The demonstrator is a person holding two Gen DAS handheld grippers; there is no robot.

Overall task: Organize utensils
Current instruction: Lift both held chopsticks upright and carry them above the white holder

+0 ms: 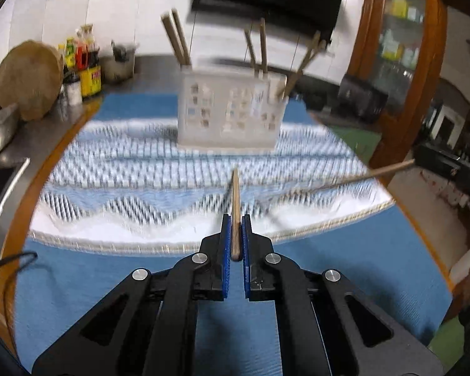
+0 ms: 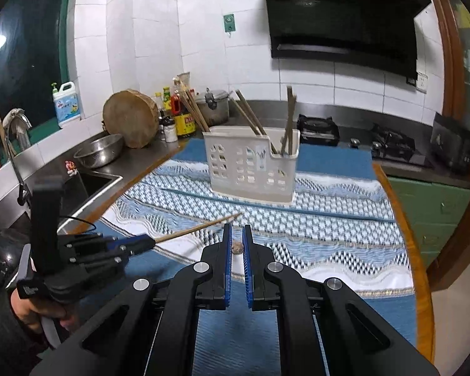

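i had one chopstick (image 1: pixel 235 213) pinched between the fingers of the left gripper (image 1: pixel 235 235), closed tight on its end so it stuck straight out ahead. the right gripper (image 2: pixel 237 244) was shut too, on a second chopstick (image 2: pixel 237 247); from its own camera i saw only the round butt end between the blue pads, while the left camera showed that stick reaching across from the right. both sticks hung clear above the patterned cloth (image 2: pixel 329 241) on the counter (image 2: pixel 421 266), near its front edge. the white utensil holder (image 2: pixel 250 169) stood towards the back edge, several chopsticks already leaning in its compartments.

my worry was the grip: each stick was held near one end only, so it could swing or slip in the pads on the way over. a drooping tip could catch the holder's rim or knock the sticks already leaning there, maybe tipping the light holder. with both arms converging, the two sticks could also cross.
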